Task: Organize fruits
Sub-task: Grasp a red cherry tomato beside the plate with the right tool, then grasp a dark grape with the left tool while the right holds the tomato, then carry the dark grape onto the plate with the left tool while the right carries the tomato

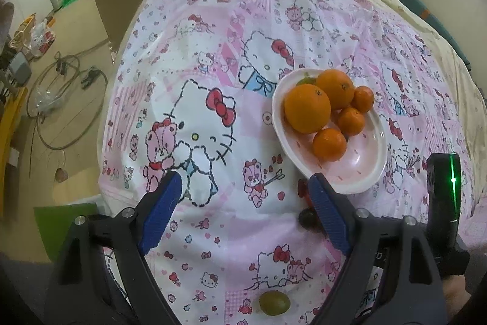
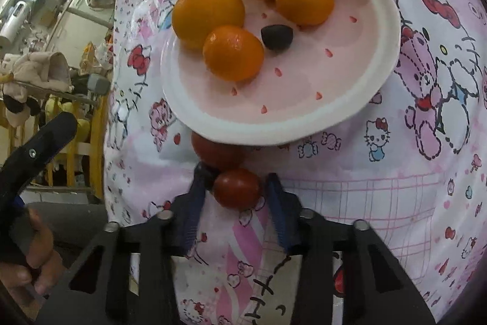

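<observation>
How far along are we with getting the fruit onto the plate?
Mostly done: five oranges and a dark grape sit on the plate. In hand: the right gripper has a red tomato between its fingers. Left: a second tomato by the plate's rim, a dark grape and a green grape on the cloth. The left gripper is open and empty.

Oranges (image 2: 210,14) on plate (image 2: 304,118); tomatoes (image 2: 237,188) just before plate.

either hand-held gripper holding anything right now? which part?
The right hand-held gripper has a red cherry tomato between its fingertips, at its sides; whether the pads press it cannot be told. The left hand-held gripper is open and empty.
</observation>
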A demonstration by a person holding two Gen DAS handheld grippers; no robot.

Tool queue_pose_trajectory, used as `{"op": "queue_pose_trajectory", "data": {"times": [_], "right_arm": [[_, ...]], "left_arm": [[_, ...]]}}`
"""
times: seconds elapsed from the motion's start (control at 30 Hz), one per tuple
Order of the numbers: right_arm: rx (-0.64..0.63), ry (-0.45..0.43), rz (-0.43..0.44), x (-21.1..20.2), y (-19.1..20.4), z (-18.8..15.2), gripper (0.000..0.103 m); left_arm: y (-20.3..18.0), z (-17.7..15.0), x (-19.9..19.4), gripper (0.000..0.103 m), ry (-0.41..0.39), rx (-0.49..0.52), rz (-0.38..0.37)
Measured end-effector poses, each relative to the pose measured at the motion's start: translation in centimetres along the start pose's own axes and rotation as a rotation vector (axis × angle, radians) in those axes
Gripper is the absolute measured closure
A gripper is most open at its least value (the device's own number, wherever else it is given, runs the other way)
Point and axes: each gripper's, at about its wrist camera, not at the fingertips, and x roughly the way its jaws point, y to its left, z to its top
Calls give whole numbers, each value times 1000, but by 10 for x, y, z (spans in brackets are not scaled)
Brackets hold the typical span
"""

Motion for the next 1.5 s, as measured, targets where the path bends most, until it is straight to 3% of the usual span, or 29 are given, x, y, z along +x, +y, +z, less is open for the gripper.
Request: {"op": "queue_pose_trajectory", "data": {"times": [0.2, 0.4, 0.63, 0.73, 0.93, 1.0, 1.13, 1.27, 1.5], "right_arm": [[5, -23, 7, -12, -4, -3, 69], [60, -71, 23, -37, -23, -7, 69], [111, -136, 33, -68, -45, -13, 69], [121, -153, 34, -78, -52, -17, 69], [140, -175, 27, -88, -63, -25, 69], [150, -177, 32, -91, -67, -26, 69], [149, -187, 36, -93, -67, -24, 69], [138, -192, 40, -94, -63, -22, 69], [139, -192, 32, -90, -60, -17, 69]], "left_arm": [[-9, -4, 9, 20, 34, 40, 9], [-27, -16, 32, 20, 126, 111, 8], [-81, -40, 55, 20, 181, 381, 41], [-91, -43, 62, 22, 188, 424, 40], [-102, -43, 85, 56, 259, 456, 46], [-106, -44, 86, 82, 262, 474, 30], [-107, -47, 82, 83, 271, 494, 27], [-99, -49, 73, 83, 278, 447, -12], [-84, -31, 52, 83, 209, 358, -59]]}}
